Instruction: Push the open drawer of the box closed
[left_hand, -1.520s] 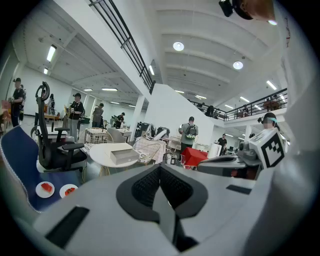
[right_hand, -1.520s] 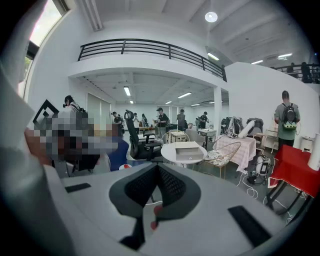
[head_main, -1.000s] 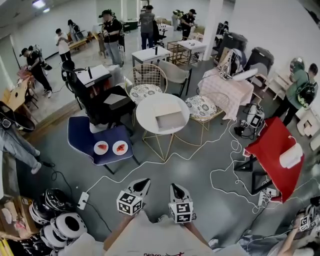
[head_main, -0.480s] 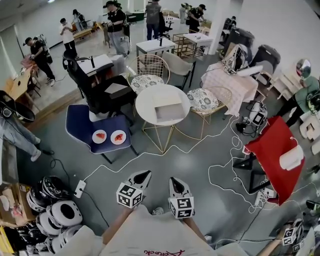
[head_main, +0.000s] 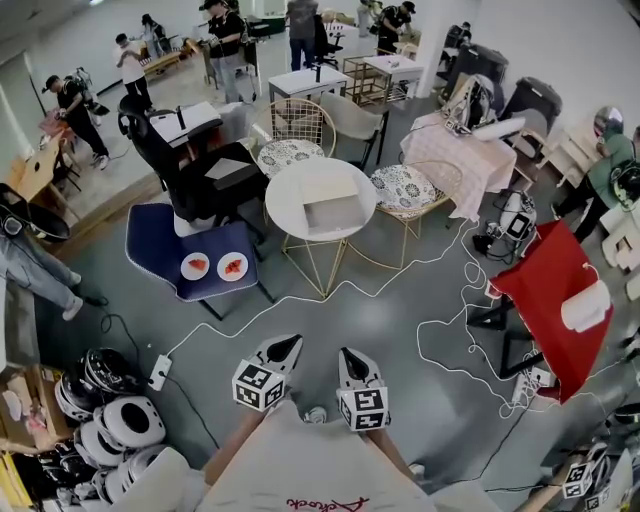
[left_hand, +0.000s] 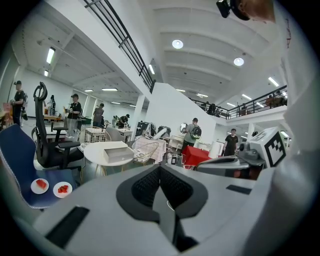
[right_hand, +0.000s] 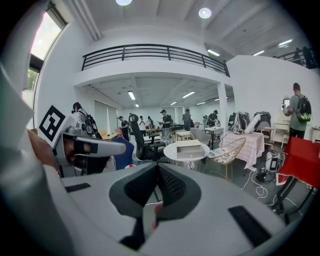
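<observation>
The box (head_main: 331, 209) is a pale, flat carton with its drawer pulled out toward me, lying on a round white table (head_main: 290, 205) far ahead. It also shows small in the left gripper view as the box (left_hand: 119, 151) and in the right gripper view as the box (right_hand: 189, 148). My left gripper (head_main: 287, 346) and right gripper (head_main: 350, 356) hang side by side low in the head view, well short of the table. Both point toward it. Each has its jaws shut with nothing between them.
A blue chair (head_main: 160, 250) holding two small plates (head_main: 213, 266) stands left of the table, with a black office chair (head_main: 190, 185) behind it. Wire chairs (head_main: 410, 195) ring the table. White cables (head_main: 440, 330) trail over the floor. A red table (head_main: 550, 290) stands right; helmets (head_main: 110, 420) lie at lower left.
I have stepped a little toward the table, and both grippers have come forward with me. Their jaws have stayed shut.
</observation>
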